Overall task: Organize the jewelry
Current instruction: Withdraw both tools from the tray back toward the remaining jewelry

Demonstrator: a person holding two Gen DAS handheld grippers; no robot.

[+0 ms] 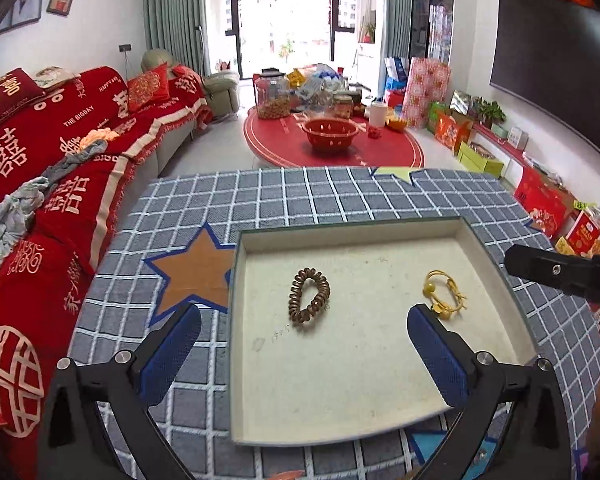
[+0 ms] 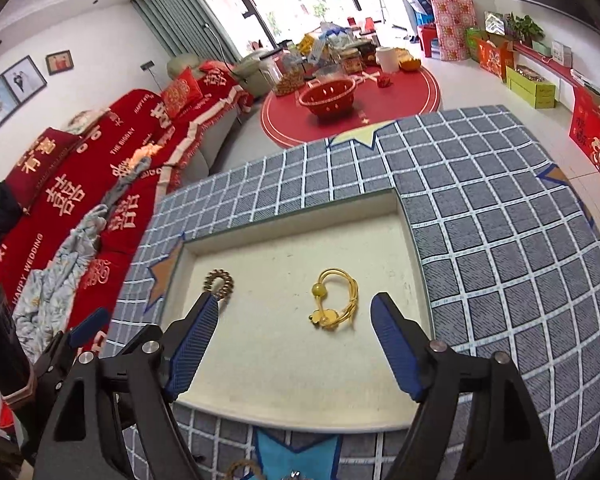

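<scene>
A shallow cream tray (image 1: 380, 380) lies on the checked grey tablecloth. In it are a brown bead bracelet (image 1: 309, 300) and a yellow cord bracelet with beads (image 1: 444, 291). My left gripper (image 1: 304, 344) is open and empty, hovering over the tray's near part, its left finger outside the tray's left wall. My right gripper (image 2: 296, 332) is open and empty above the tray (image 2: 280, 380), with the yellow bracelet (image 2: 336, 300) between its fingers, a little ahead. The brown bracelet (image 2: 219, 282) lies just past its left fingertip. More beads (image 2: 240, 472) show at the bottom edge.
The tablecloth (image 1: 300, 200) has orange, yellow and blue stars. A red sofa (image 1: 40, 200) stands left. A round red table (image 1: 332, 144) with jars and a red basket is beyond. The right gripper's body (image 1: 568, 276) shows at the left view's right edge.
</scene>
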